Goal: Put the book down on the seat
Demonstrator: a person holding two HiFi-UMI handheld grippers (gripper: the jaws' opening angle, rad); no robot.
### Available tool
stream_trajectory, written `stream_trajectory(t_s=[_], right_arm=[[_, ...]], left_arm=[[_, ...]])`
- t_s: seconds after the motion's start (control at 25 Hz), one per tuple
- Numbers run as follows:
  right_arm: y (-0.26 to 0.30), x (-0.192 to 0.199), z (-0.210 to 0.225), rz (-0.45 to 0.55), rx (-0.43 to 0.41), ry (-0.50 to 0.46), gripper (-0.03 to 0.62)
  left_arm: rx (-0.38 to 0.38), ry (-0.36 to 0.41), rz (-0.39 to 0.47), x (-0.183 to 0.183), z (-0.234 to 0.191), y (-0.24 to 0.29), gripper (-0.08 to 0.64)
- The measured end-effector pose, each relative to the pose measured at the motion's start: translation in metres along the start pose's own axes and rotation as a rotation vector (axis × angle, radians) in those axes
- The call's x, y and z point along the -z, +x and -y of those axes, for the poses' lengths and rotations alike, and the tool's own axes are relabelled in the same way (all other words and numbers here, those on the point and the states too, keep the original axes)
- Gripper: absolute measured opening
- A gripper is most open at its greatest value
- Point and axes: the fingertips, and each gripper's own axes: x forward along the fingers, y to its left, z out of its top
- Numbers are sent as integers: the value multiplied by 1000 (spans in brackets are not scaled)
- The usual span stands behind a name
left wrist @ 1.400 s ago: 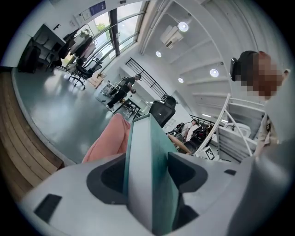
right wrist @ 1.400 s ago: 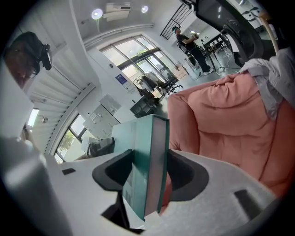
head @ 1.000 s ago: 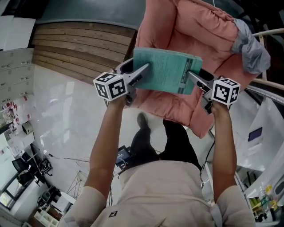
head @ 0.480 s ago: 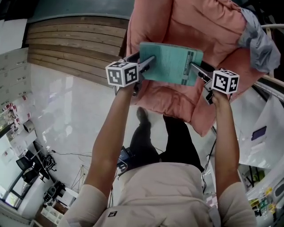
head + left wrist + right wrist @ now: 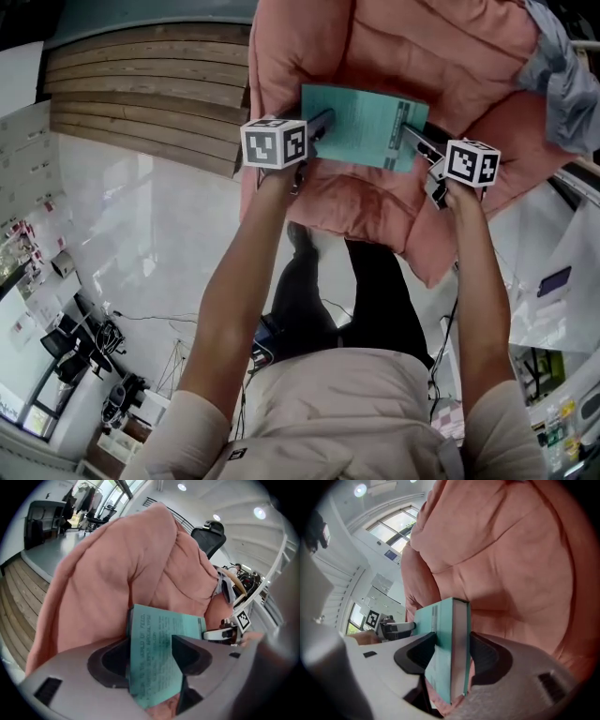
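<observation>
Teal book flat, long axis left-right

The seat was a soft chair with thick pink padding. A grey cloth lay over its far edge. The teal book was close over the padding; whether it touched was not clear. Beside the seat were a glossy white floor and a wooden step.

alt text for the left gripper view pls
The left claw is shut on one end of a teal book, its printed cover showing, with a pink padded seat filling the view behind it. Wooden floor shows at far left.
</observation>
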Motion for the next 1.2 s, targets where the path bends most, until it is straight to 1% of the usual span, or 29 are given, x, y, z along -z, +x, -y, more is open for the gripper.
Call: stream_trajectory(t_s=[0.08, 0.2, 0.28, 0.36, 0.44, 0.48, 0.56, 0.64, 0.84, 1.04, 1.12, 1.2], right_arm=[[6, 5, 11, -7, 16, -13, 215], [13, 11, 25, -1, 16, 17, 218], [16, 14, 35, 3, 19, 29, 219], [20, 15, 43, 7, 27, 33, 221], [21, 16, 52, 14, 60, 23, 214], [21, 17, 57, 16, 82, 17, 192], [22, 23, 65, 19, 114, 22, 214], [25, 27, 72, 17, 124, 36, 224], [26, 33, 82, -23, 135, 35, 224], [30, 35, 92, -53, 185, 46, 242], [29, 36, 94, -62, 214, 54, 242], [25, 36, 95, -60, 224, 59, 242]], left_arm=[[-20, 24, -16, 7, 1, 12, 265], [-45, 30, -20, 13, -1, 25, 265], [-71, 53, -26, 16, -3, 30, 265], [-108, 87, -20, 12, -4, 31, 265], [-129, 121, -21, 11, -1, 33, 265], [-129, 146, -35, 14, 2, 35, 265], [-122, 202, -75, 26, 10, 42, 265], [-121, 233, -96, 33, 13, 46, 265], [-114, 238, -112, 34, 17, 48, 265], [-90, 238, -127, 34, 16, 46, 265], [-77, 230, -129, 34, 17, 41, 265], [-66, 226, -134, 37, 20, 38, 265]])
